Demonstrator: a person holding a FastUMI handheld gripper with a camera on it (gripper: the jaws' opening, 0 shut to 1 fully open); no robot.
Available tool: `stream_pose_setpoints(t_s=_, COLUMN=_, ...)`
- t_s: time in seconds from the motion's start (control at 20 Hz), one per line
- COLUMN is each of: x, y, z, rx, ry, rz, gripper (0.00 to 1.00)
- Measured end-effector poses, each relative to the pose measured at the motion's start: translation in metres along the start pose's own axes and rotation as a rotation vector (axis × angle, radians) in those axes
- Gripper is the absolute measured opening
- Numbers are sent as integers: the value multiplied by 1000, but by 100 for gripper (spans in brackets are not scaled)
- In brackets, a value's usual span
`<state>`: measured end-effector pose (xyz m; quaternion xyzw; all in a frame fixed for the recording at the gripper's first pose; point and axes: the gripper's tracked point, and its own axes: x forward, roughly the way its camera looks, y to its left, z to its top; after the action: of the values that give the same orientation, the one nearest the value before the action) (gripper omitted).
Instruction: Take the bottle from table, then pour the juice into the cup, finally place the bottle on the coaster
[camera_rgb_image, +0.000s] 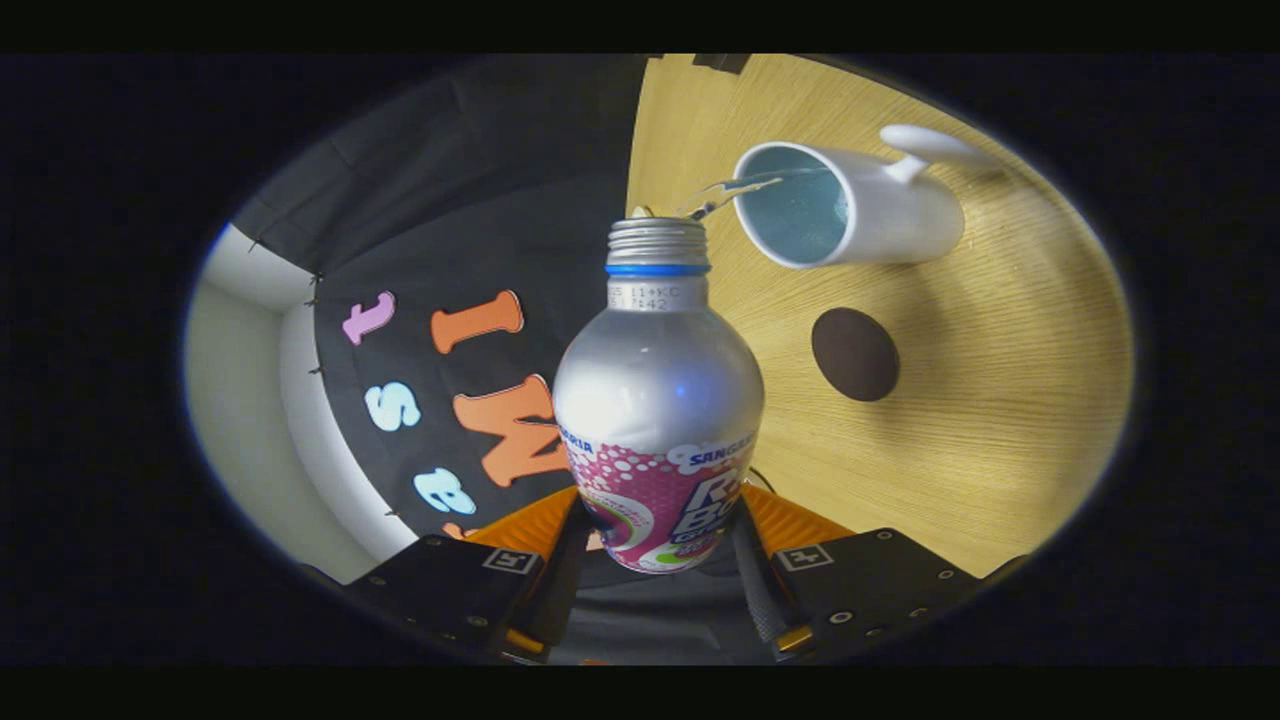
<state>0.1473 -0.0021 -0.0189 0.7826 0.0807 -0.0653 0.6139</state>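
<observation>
Pinching bottle (657, 400) in gripper (660, 560), tilted, stream reaching cup (850, 215) ahead; risk: overshooting rim, wetting worktop (1000, 400).

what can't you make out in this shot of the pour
- Bottle base, gripper view: hidden between the fingers clamping it.
- Liquid level in bottle: opaque metal wall.
- Cup fill level: interior seen at an angle, unclear.
- Coaster material: too dark.

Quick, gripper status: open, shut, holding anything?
Gripper: shut on the aluminium bottle, both fingers pressing its lower body, tipped toward the white cup, liquid streaming in.
</observation>
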Motion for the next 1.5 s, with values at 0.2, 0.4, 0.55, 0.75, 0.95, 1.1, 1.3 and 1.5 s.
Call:
stream_pose_setpoints(t_s=0.2, x=-1, y=1, z=1, rx=11, ry=-3, rz=-5, gripper=71)
stream_pose_setpoints(t_s=0.4, x=-2, y=3, z=0, rx=37, ry=-2, rz=-8, gripper=71)
stream_pose_setpoints(t_s=0.55, x=0, y=6, z=1, rx=42, ry=-3, rz=-11, gripper=71)
stream_pose_setpoints(t_s=0.75, x=1, y=8, z=3, rx=51, ry=-7, rz=-12, gripper=71)
stream_pose_setpoints(t_s=0.95, x=1, y=8, z=3, rx=72, ry=-7, rz=-16, gripper=71)
stream_pose_setpoints(t_s=1.1, x=-1, y=10, z=1, rx=86, ry=-5, rz=-13, gripper=71)
stream_pose_setpoints(t_s=1.3, x=0, y=11, z=3, rx=98, ry=-10, rz=-13, gripper=71)
stream_pose_setpoints(t_s=1.5, x=-3, y=11, z=4, rx=112, ry=-8, rz=-7, gripper=71)
